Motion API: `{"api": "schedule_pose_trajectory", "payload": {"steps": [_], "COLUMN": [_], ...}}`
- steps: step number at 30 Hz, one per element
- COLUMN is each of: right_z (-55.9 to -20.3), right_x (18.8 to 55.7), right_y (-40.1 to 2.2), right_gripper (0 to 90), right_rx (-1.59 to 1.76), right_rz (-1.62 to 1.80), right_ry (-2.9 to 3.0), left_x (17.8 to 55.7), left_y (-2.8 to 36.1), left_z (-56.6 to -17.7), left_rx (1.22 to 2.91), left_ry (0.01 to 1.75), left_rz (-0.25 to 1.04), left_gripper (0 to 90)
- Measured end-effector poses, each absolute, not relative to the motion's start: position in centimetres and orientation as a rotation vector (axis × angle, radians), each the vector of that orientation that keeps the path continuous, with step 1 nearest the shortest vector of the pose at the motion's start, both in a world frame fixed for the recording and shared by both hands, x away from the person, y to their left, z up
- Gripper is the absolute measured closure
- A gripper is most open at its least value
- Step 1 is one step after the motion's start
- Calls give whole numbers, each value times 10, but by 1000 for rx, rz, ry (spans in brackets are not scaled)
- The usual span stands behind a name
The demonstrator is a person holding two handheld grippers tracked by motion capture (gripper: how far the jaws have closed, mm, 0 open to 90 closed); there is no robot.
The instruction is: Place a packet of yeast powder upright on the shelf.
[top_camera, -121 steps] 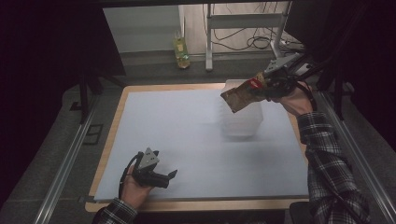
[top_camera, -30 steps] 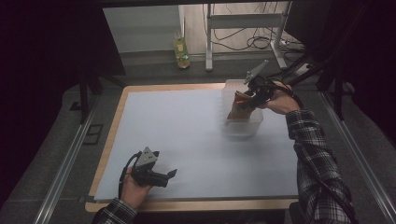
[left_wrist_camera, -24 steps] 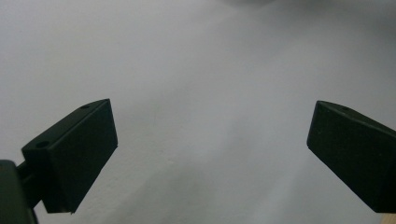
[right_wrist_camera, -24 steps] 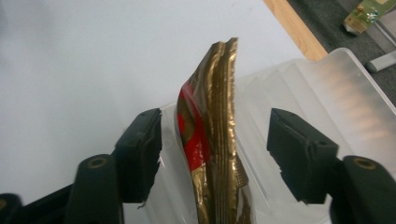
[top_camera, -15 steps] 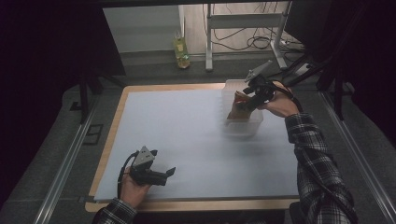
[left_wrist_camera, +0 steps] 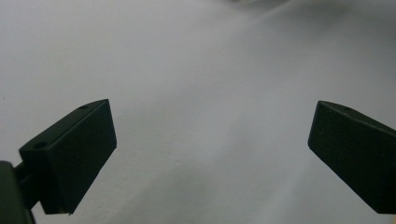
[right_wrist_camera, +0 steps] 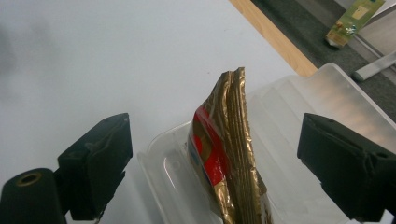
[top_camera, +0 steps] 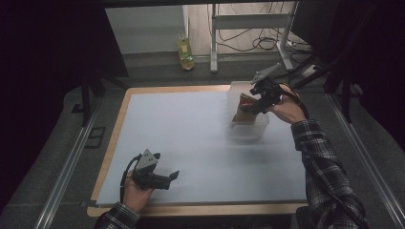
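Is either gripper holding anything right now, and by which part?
Nothing is held. The right gripper is open around the gold-and-red foil packet standing in the clear plastic tub; the left gripper is open.

Snack packet [right_wrist_camera: 224,154], gold foil with red panel: upright on edge inside clear plastic container [right_wrist_camera: 299,112], table's far right.

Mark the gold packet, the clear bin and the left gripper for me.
gold packet [right_wrist_camera: 229,154]: right gripper view, on its crimped gold edge.
clear bin [right_wrist_camera: 327,88]: right gripper view, on its far rim.
left gripper [top_camera: 173,176]: high view, at its jaw tips over the white table cover.
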State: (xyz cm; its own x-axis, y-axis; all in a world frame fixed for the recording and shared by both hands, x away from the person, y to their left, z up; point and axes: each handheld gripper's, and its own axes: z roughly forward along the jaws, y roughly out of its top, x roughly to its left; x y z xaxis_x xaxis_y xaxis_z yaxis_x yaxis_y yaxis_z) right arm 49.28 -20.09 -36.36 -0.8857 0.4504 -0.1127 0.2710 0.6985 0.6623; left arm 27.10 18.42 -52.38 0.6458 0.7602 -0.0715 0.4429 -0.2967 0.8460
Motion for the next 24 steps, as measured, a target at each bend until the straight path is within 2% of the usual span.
{"api": "schedule_pose_trajectory", "payload": {"steps": [24], "right_z": [-358], "right_x": [469], "right_y": [-209], "right_gripper": [28], "right_rx": [633], "right_rz": [1077], "right_ry": [2579], "left_x": [271], "left_y": [183], "left_z": [-524], "left_rx": [1950], "left_ry": [944], "left_rz": [433], "left_gripper": [12]}}
